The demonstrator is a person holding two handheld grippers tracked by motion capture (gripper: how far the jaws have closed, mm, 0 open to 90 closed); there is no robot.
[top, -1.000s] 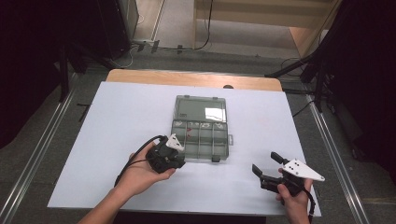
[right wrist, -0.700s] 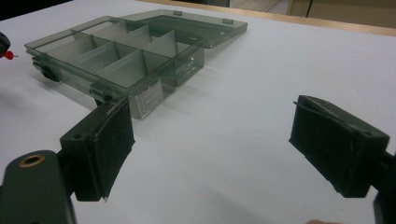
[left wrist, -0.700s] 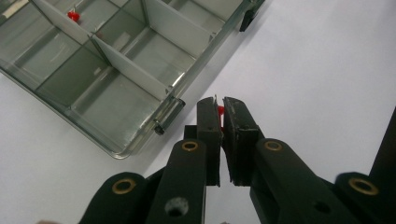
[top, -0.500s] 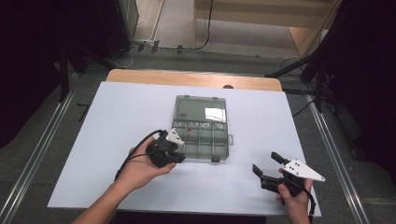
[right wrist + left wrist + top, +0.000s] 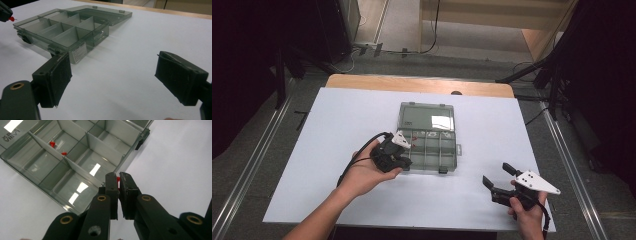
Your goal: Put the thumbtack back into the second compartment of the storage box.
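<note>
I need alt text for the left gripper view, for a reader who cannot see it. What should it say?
Two black jaws of the left gripper pinch a small red push pin above the near corner of an open clear plastic organizer box. Two more red pins lie in one compartment of the box, which stands on a white table.

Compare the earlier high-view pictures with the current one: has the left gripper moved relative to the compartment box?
Yes. The left gripper has shifted slightly right, closer to the near-left corner of the compartment box, which has stayed put.
</note>
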